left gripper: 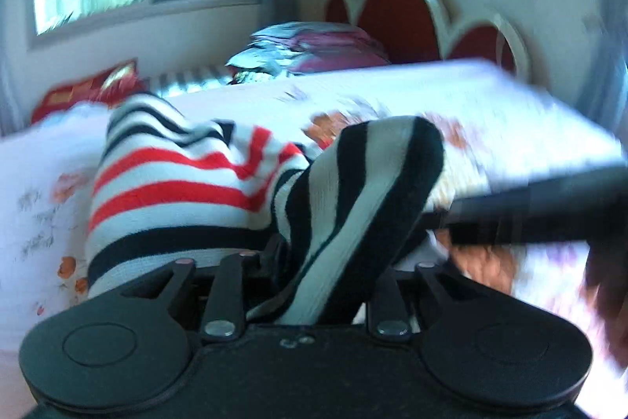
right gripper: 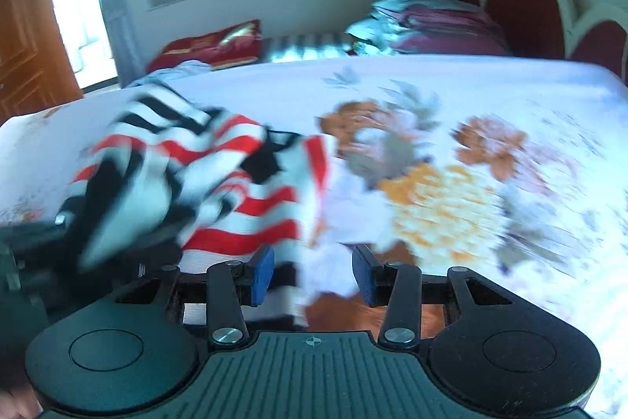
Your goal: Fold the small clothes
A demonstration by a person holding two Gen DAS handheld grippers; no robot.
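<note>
Striped garment (left gripper: pixel 176 183) fills your left gripper (left gripper: pixel 314 262), clamp unclear; your right gripper (right gripper: pixel 314 273) at 3 o'clock, pads apart.

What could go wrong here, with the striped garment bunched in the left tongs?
1. The striped garment is bunched into the left tongs, so a fold may grab several layers and come out crooked.
2. The right tongs stand open at the garment's edge, pads not pressing; that side could slip and sag.
3. Both views are blurred; the edges are hard to place on the flowered bedsheet.
</note>
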